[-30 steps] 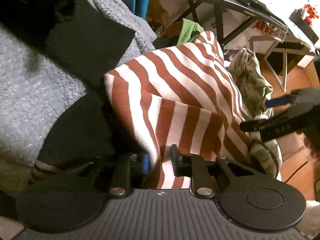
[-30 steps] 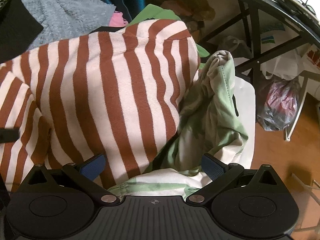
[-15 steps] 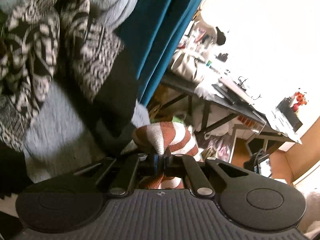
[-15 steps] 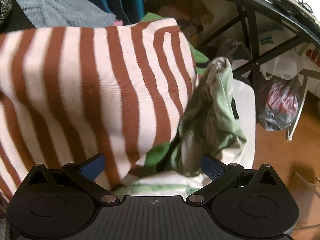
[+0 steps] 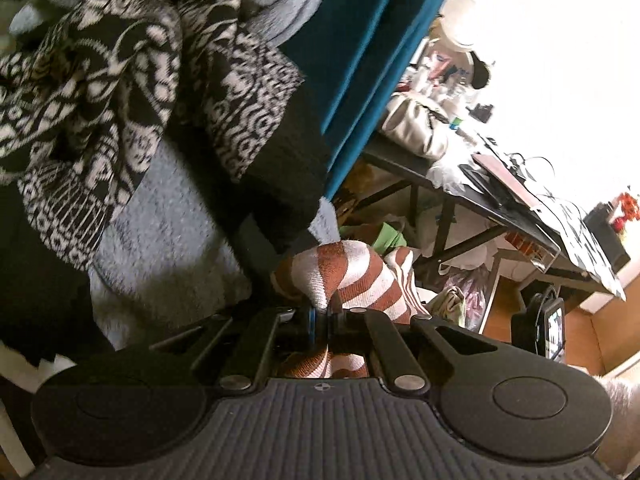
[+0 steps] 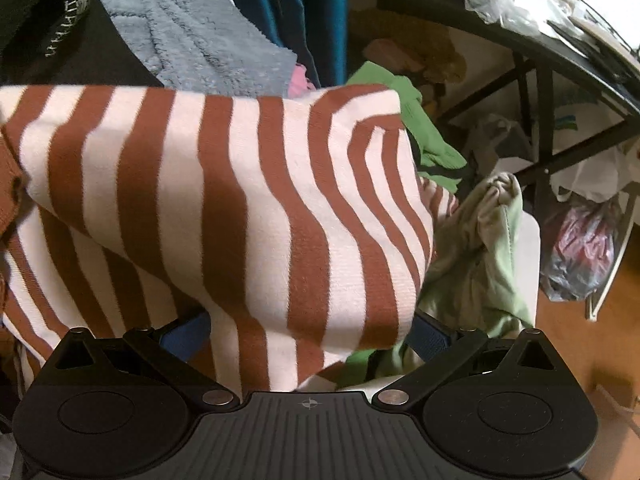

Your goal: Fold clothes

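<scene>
While the striped top hangs in mid-air, the scene reads as follows
Left gripper: jaws pressed together on a bunched fold of the striped top, the cloth pinched between the blue pads and spilling out above and below them
Right gripper: jaws standing wide apart, pads clear of any cloth; the striped top drapes in front of and across the gap without being pinched
Striped top: rust-and-cream knit, lifted at one end by the left gripper, its broad face spread over the clothes pile in the right wrist view
Green garment: crumpled, just to the right of the striped top, partly under its edge
Patterned knit: black and white, lying on the grey fleece blanket
Teal curtain: hanging behind the pile
Black table: cluttered, off to the right
</scene>
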Motion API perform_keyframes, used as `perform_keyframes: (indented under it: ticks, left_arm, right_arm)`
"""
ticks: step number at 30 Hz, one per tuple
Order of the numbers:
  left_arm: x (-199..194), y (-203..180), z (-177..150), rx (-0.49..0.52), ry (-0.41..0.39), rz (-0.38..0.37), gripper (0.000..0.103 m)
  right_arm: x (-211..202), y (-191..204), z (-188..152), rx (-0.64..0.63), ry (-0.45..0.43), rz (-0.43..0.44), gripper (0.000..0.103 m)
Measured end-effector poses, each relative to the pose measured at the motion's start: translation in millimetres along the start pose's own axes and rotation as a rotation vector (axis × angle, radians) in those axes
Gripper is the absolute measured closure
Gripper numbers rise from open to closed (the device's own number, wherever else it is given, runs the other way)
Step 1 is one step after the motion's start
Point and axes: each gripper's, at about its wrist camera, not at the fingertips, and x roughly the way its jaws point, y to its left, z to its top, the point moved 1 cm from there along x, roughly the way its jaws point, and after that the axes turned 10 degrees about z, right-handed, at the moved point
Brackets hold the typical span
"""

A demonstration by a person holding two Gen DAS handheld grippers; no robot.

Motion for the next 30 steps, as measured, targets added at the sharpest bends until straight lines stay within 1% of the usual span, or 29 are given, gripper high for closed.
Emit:
perform_keyframes:
  ticks: [2, 6, 17, 26, 30]
  left_arm:
    - [-1.3, 2.5, 1.4, -0.013, 0.018, 0.006, 0.098]
    - [-1.3, 1.1, 1.8, 0.002, 0.041, 0.025, 0.098]
    - [1.4, -0.7, 4.9, 0.015, 0.076, 0.017, 0.098]
    - [-5.3, -2.4, 4.6, 0.022, 0.065, -0.025, 0.098]
    - [-7.5, -1.0, 4.6, 0.038, 0.085, -0.031, 0.098]
  right_arm:
    - [0.0, -1.1, 2.2, 0.004, 0.000, 0.001, 0.001]
    - [-0.9, -1.9, 5.9, 0.000, -0.004, 0.001, 0.001]
    - [-7.0, -1.2, 7.0, -0.005, -0.017, -0.008, 0.001]
    - [-8.0, -2.2, 7.1, -0.042, -0.053, 0.000, 0.001]
    - [-0.8, -3.5, 9.3, -0.052, -0.066, 0.012, 0.001]
